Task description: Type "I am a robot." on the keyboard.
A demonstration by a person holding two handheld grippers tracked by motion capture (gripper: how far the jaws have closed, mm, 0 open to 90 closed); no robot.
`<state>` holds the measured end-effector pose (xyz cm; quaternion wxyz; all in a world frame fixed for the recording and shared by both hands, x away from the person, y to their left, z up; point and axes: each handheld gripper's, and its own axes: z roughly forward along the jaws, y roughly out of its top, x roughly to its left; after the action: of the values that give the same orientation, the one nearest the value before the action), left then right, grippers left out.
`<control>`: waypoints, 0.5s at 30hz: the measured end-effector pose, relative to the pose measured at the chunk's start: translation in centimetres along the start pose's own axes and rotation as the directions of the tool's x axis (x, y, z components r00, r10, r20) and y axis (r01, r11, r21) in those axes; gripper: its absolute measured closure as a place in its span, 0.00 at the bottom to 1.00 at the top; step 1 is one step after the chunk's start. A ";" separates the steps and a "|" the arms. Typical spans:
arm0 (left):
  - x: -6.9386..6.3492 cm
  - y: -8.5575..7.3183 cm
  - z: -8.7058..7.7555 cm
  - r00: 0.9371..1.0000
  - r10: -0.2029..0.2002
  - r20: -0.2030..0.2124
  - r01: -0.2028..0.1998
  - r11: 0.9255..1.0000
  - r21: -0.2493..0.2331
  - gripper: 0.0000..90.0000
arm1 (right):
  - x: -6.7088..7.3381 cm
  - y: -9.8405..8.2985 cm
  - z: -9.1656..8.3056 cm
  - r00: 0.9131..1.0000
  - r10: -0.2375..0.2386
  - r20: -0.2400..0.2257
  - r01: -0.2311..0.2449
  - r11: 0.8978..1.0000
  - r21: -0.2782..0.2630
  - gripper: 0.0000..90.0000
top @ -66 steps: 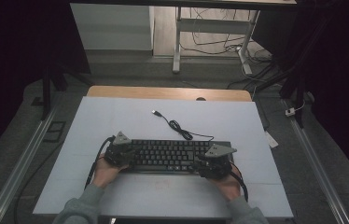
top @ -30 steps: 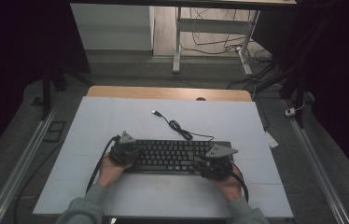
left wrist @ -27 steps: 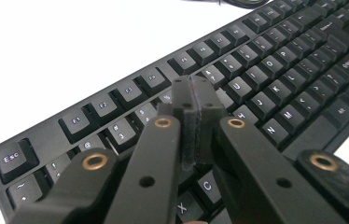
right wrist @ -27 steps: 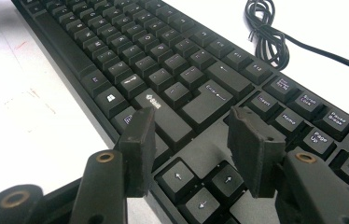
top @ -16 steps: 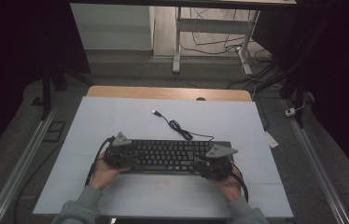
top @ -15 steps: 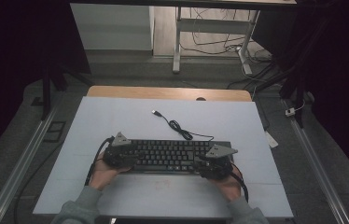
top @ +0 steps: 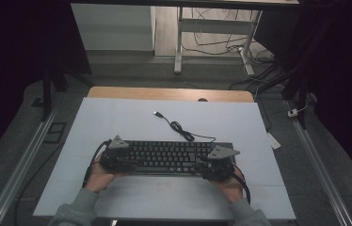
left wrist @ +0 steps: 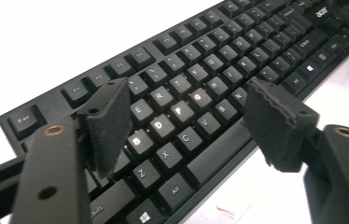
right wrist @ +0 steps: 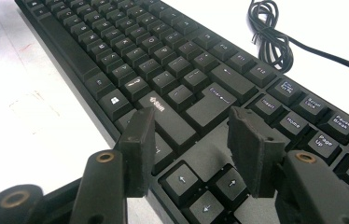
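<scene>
- The black rectangular plastic keyboard (top: 167,157) lies flat near the front of the pale grey table sheet (top: 117,117), its thin black cable (top: 179,127) curling away behind it
- At the keyboard's left end, the left gripper (top: 117,160) has just been opening; its jaws now stand wide and released above the letter keys, nothing between them, where a second ago they sat further in over the keys
- My reading: a press at that end is finished and the hand is free for the next key
- At the keyboard's right end, the right gripper (top: 217,165) hovers low over the arrow keys, jaws parted, grasping nothing, hand unmoved
</scene>
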<state>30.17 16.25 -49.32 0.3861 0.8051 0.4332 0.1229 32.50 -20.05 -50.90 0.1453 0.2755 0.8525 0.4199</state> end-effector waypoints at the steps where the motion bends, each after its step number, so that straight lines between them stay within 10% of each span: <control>1: 0.1 0.0 0.0 1.000 -0.005 -0.002 0.005 1.000 0.001 0.33 | 0.0 0.0 0.0 1.000 0.000 0.000 0.000 1.000 0.002 0.57; 15: 0.1 -0.1 0.3 1.000 -0.006 0.007 0.006 1.000 0.014 0.31 | 0.3 0.5 0.2 1.000 0.014 -0.017 -0.014 1.000 -0.024 0.58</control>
<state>30.31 16.24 -49.63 0.3824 0.8068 0.4353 0.1159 32.50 -19.47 -50.66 0.1383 0.2762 0.8467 0.4333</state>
